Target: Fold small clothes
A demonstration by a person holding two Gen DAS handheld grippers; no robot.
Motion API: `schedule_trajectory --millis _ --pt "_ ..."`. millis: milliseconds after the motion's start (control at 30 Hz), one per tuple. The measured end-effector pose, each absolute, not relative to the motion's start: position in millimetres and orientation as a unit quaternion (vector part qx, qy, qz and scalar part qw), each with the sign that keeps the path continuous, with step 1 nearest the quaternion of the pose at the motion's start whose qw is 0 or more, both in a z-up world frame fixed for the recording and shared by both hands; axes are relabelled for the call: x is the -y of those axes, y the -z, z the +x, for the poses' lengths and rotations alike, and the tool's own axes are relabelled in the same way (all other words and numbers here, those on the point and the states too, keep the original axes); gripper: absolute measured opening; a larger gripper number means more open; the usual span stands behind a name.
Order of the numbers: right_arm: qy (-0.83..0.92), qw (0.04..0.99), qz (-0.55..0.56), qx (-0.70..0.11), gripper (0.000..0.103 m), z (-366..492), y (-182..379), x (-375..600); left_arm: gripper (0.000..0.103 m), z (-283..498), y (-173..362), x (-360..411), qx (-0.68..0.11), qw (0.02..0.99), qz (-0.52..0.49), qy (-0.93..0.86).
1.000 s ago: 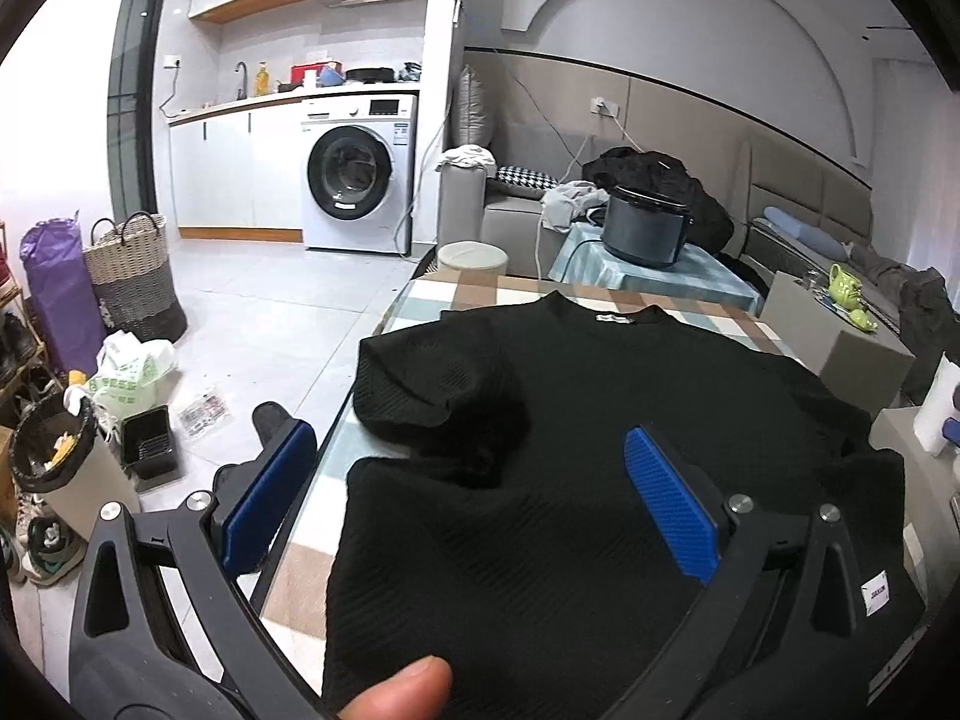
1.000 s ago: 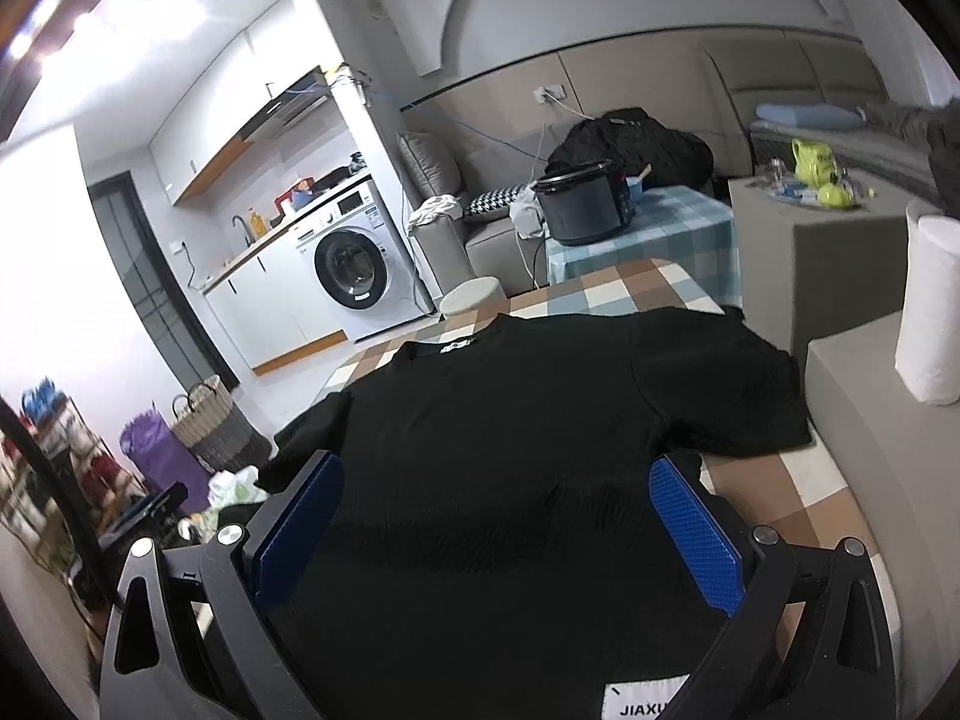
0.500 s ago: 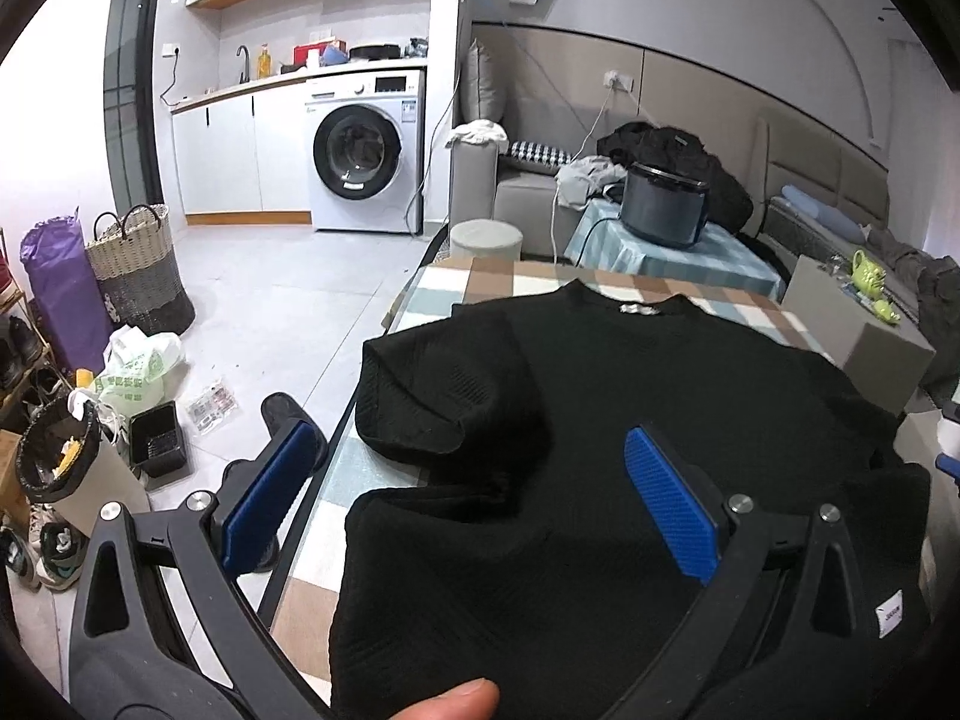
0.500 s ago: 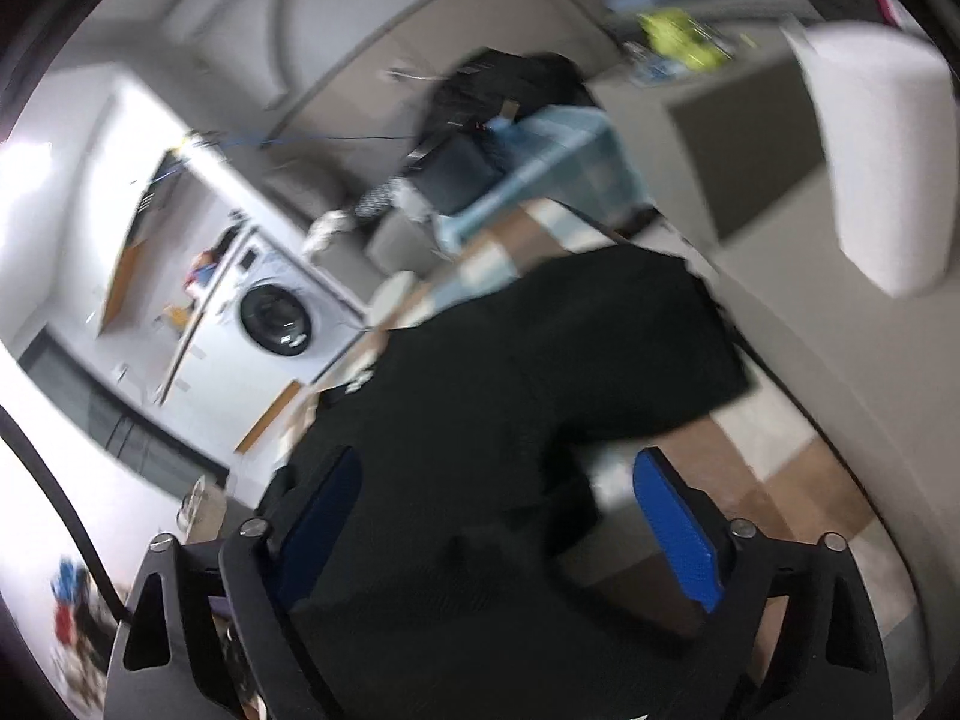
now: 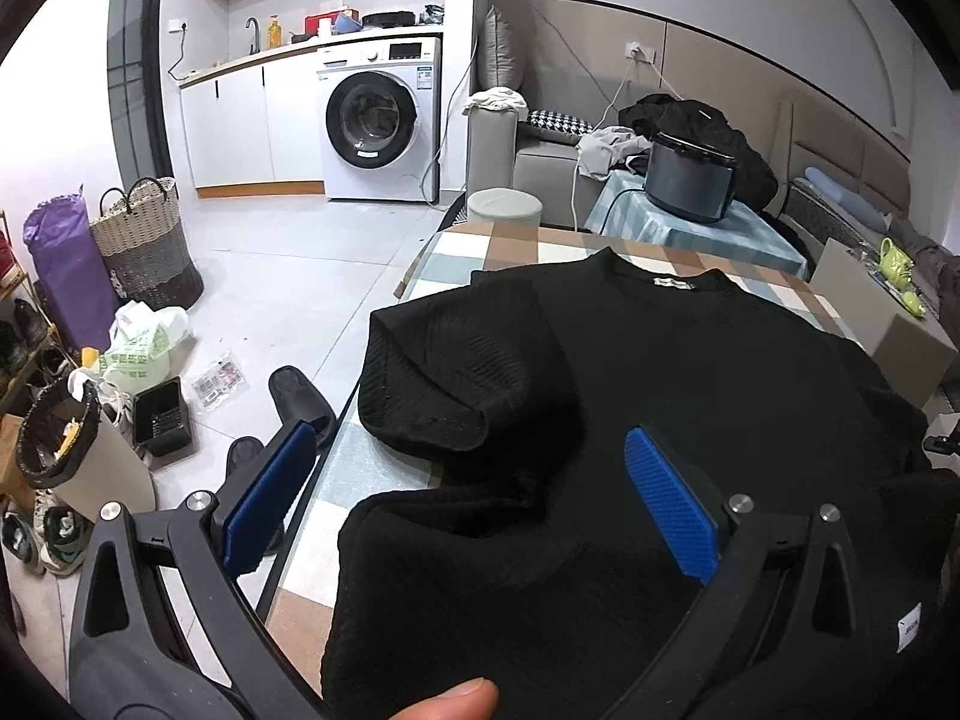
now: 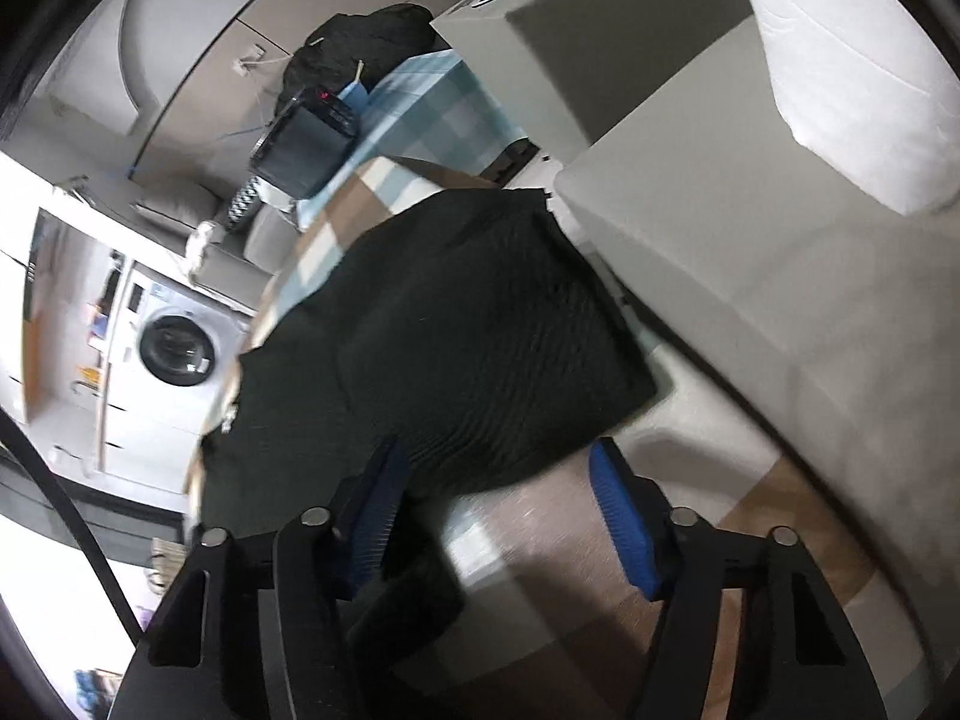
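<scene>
Black top (image 5: 690, 372) lies flat on the checked worktop (image 5: 480, 246) for folding, so left hand-held gripper (image 5: 468, 510) hovers with jaws apart while right hand-held gripper (image 6: 498, 516), jaws also apart, tilts toward its sleeve (image 6: 480, 312)

In the left wrist view the black sweater (image 5: 690, 396) runs off the bottom and right edges, its right sleeve out of sight, and it hides most of the checked table (image 5: 528, 246). A thumb tip (image 5: 453, 699) is cut by the bottom edge. The right wrist view is smeared by motion: the washing machine (image 6: 174, 354) and kitchen counter are soft, and the white roll (image 6: 852, 66) is cropped at top right
</scene>
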State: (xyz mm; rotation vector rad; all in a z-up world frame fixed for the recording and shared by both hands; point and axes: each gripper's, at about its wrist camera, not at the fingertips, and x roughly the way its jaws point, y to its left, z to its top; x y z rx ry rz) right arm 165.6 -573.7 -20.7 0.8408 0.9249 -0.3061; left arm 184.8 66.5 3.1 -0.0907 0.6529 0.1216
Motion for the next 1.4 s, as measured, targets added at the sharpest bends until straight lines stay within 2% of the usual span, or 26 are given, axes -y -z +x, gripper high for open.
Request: schedule_trajectory --millis 167,200,233,333,400,700,867,933,1067,1167,1333,1400 --pt "0.172 0.802 0.367 -0.438 0.048 171.8 21.1 573.7 0.102 192.1 5.9 -62.2 -0.328 0.942 -0.045 -0.057" --pt "0.177 0.803 0.365 -0.437 0.041 173.5 21.5 574.7 0.102 193.5 7.7 -61.5 -0.329 0.942 -0.044 -0.057" --pt "0.188 0.802 0.358 -0.439 0.029 174.5 22.1 576.1 0.102 194.8 9.4 -60.9 -0.33 0.941 -0.044 -0.057" --pt "0.207 0.798 0.361 -0.437 0.007 174.7 22.5 580.9 0.102 197.3 12.3 -60.7 -0.33 0.941 -0.049 -0.054" --pt "0.208 0.802 0.361 -0.428 0.006 172.3 18.0 581.4 0.102 197.1 12.5 -61.4 -0.329 0.941 -0.051 -0.052" --pt "0.175 0.861 0.288 -0.38 0.005 180.4 -46.5 556.8 0.102 190.3 13.0 -76.3 -0.329 0.94 -0.079 -0.041" --pt "0.063 0.916 0.183 -0.35 0.005 223.8 -99.1 493.3 0.102 184.2 10.3 -89.2 -0.326 0.939 -0.098 -0.043" --pt "-0.015 0.923 0.145 -0.356 0.001 237.6 -109.3 452.6 0.102 180.7 8.2 -93.1 -0.324 0.939 -0.105 -0.041" --pt "-0.122 0.901 0.076 -0.409 0.001 247.3 -90.0 377.6 0.102 174.6 5.7 -97.8 -0.32 0.941 -0.098 -0.052" --pt "-0.118 0.883 0.079 -0.447 0.002 238.5 -68.0 372.9 0.102 170.0 5.9 -101.8 -0.322 0.94 -0.099 -0.058" --pt "-0.006 0.88 0.141 -0.454 0.035 215.4 -56.6 442.1 0.102 172.2 11.3 -106.8 -0.331 0.936 -0.104 -0.061" --pt "0.049 0.874 0.157 -0.457 0.037 205.3 -54.5 475.7 0.102 177.3 12.9 -104.3 -0.335 0.935 -0.104 -0.057"
